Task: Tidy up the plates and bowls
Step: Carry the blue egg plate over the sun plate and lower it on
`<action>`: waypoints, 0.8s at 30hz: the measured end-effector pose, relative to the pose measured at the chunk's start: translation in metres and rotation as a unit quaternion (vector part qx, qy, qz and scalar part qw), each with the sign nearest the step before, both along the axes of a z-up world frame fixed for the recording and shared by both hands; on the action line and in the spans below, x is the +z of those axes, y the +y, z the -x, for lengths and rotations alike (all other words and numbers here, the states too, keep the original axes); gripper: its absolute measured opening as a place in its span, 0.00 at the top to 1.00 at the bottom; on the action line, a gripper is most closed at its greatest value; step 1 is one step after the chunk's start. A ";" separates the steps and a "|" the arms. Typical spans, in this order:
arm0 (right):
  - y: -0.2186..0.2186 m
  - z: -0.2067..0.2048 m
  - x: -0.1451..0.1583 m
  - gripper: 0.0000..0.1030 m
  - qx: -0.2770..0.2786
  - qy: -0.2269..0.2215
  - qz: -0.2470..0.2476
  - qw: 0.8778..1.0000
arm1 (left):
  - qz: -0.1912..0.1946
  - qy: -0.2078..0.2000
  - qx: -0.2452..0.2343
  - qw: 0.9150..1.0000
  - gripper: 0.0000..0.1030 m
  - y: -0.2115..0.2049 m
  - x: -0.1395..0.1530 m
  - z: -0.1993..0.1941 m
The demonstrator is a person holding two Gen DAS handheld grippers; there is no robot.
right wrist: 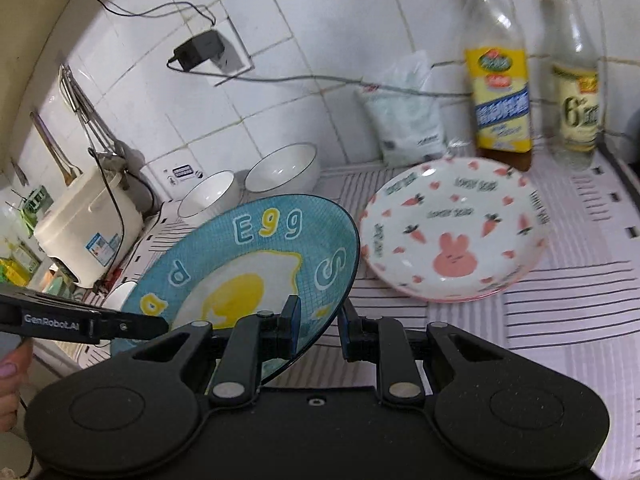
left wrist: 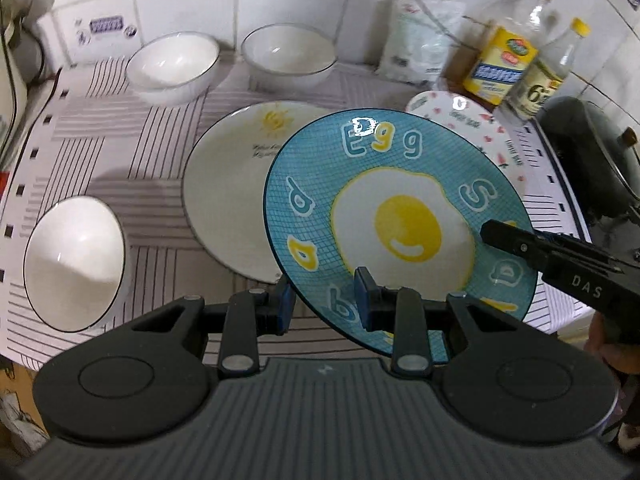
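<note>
Both grippers hold a blue egg-pattern plate [left wrist: 400, 216] tilted above the striped counter. My left gripper [left wrist: 325, 303] is shut on its near rim. My right gripper [right wrist: 319, 323] is shut on its right rim; the plate also shows in the right wrist view [right wrist: 248, 256]. A white plate with a sun drawing [left wrist: 228, 192] lies flat under its left side. A pink rabbit-and-carrot plate [right wrist: 452, 228] lies to the right. Three white bowls stand around: one near left [left wrist: 74, 264], two by the wall [left wrist: 174, 62] [left wrist: 288, 54].
Two bottles [right wrist: 498, 76] [right wrist: 576, 76] and a white bag [right wrist: 404, 120] stand against the tiled wall. A dark pot [left wrist: 592, 152] sits at the right. A white rice cooker [right wrist: 86, 232] stands at the left, with a charger and cables on the wall.
</note>
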State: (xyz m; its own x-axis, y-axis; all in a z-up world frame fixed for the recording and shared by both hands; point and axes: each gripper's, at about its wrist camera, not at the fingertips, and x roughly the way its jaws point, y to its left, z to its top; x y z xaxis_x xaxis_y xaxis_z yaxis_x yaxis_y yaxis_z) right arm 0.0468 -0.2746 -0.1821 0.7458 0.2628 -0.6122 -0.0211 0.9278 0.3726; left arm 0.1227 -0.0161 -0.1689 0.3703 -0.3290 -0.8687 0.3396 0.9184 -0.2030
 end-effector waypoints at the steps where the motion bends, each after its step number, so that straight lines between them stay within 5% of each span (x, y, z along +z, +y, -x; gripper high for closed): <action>1: 0.001 -0.004 -0.003 0.76 0.004 0.005 -0.005 1.000 | -0.002 0.005 0.002 1.000 0.72 0.004 -0.004 -0.001; 15: 0.038 -0.063 -0.032 0.76 0.048 0.044 0.010 0.998 | -0.004 0.066 0.053 0.996 0.72 0.039 -0.042 -0.050; 24: 0.054 -0.079 -0.033 0.76 0.062 0.059 0.060 0.995 | -0.010 0.108 0.063 0.992 0.71 0.042 -0.048 -0.068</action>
State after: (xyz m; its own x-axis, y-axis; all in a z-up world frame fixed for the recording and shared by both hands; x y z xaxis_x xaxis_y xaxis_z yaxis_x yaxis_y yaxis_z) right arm 0.1253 -0.2201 -0.2152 0.6337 0.2677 -0.7257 -0.1008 0.9588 0.2657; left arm 0.1912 0.0260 -0.2171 0.2108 -0.2742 -0.9383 0.1729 0.9552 -0.2403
